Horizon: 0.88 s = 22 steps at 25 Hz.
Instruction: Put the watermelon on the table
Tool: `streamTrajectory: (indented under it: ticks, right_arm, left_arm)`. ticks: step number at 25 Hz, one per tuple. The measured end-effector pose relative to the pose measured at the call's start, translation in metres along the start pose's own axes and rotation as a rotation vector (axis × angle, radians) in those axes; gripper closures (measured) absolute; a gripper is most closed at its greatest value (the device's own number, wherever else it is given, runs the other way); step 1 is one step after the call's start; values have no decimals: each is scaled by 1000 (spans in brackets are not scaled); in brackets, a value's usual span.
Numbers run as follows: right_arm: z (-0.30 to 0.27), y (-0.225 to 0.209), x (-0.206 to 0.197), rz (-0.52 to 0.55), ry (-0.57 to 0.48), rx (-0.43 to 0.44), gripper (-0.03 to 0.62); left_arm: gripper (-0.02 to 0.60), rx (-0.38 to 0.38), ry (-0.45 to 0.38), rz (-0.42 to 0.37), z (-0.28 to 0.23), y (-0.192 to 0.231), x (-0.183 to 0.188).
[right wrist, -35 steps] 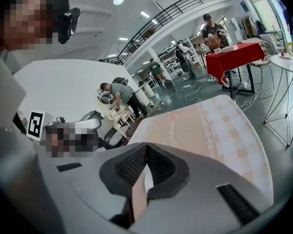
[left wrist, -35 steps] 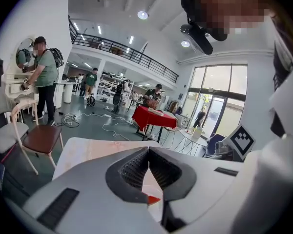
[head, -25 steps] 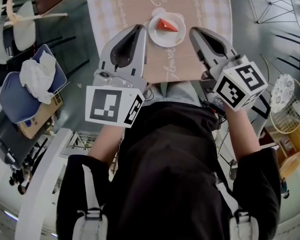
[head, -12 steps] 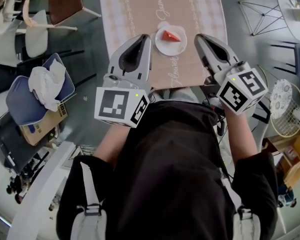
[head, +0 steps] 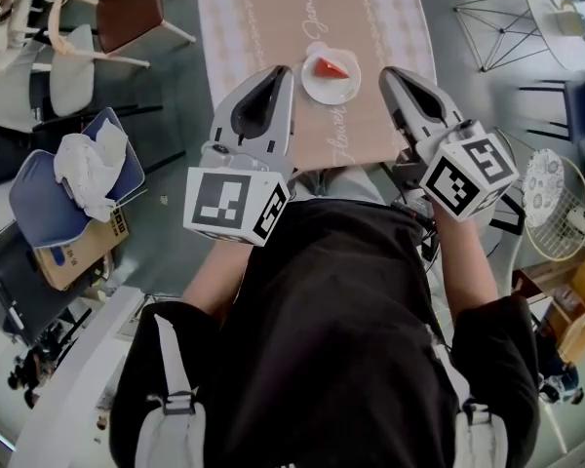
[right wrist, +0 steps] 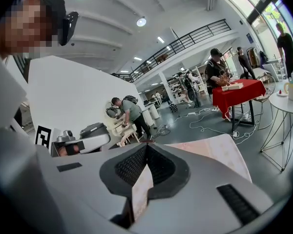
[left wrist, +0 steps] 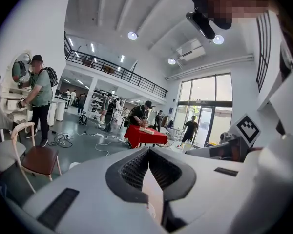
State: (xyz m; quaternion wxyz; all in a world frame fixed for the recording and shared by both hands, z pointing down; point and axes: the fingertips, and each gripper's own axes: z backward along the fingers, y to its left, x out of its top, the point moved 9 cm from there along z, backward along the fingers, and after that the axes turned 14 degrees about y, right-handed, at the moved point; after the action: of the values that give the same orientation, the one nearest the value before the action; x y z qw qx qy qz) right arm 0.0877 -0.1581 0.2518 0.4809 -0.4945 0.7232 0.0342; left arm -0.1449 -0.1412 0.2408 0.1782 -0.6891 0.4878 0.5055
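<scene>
the left gripper (head: 281, 72) and the right gripper (head: 391, 72) each have jaws pressed together on nothing, held up over the table's (head: 263, 8) near edge. the watermelon (head: 330, 67) slice lies on a white plate (head: 318, 90) by that edge's middle, between the two tips. the placing looks done, with nothing left.

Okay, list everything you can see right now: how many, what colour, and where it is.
Table: one, pink-beige patterned cloth, ahead of the person.
Plate: one, white, near part of the table.
Watermelon slice: one, red, on the plate.
Chair: one, brown seat, left of the table.
Blue cushion: one, far left.
White cloth: one, on the blue cushion.
Cardboard box: one, brown, beside the blue cushion.
Left tongs: one, grey, shut and empty, left of the plate.
Right tongs: one, grey, shut and empty, right of the plate.
</scene>
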Motion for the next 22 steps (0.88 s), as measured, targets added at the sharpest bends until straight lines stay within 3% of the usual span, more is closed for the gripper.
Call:
streamTrajectory:
  ticks: [22]
  right_arm:
    - [110,-1,-55,51,-61,67,579]
  left_arm:
    - [568,123,-26,-29,61,-106,-33]
